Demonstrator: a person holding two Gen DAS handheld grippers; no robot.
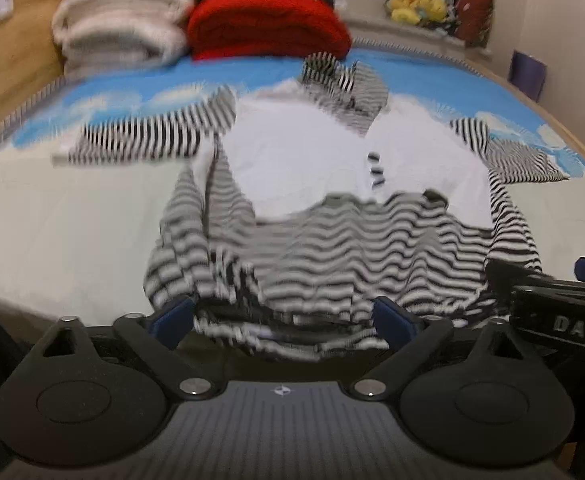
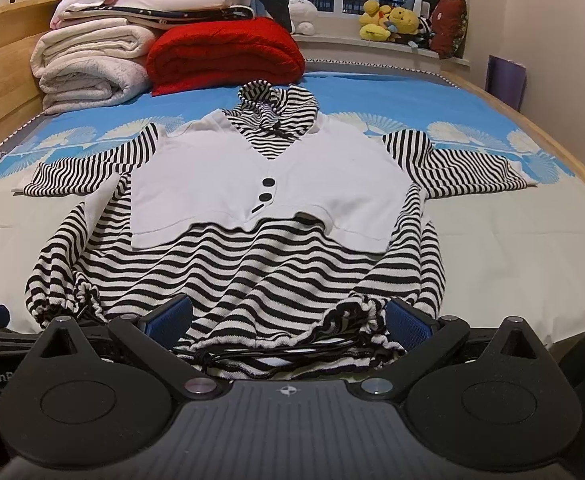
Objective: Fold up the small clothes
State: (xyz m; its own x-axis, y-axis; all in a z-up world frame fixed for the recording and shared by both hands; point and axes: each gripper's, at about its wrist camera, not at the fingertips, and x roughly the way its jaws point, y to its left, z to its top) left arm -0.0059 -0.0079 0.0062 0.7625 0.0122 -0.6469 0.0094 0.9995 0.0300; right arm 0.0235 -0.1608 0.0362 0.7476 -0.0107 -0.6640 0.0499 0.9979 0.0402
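Observation:
A small black-and-white striped top with a white vest front [image 2: 260, 184] lies flat on the bed, sleeves spread to both sides, hood at the far end. It also shows, blurred, in the left wrist view [image 1: 304, 168]. My left gripper [image 1: 284, 316] is open, its blue pads either side of the gathered bottom hem. My right gripper [image 2: 288, 320] is open over the same hem, with the drawstring between its fingers. The right gripper's body [image 1: 564, 312] shows at the right in the left wrist view.
The bed [image 2: 492, 240] has a cream and blue patterned sheet. Folded white blankets [image 2: 88, 60] and a red blanket [image 2: 224, 52] are stacked at its far left. Plush toys [image 2: 392, 20] sit on the windowsill. A wooden bed frame [image 2: 532, 120] runs along the right.

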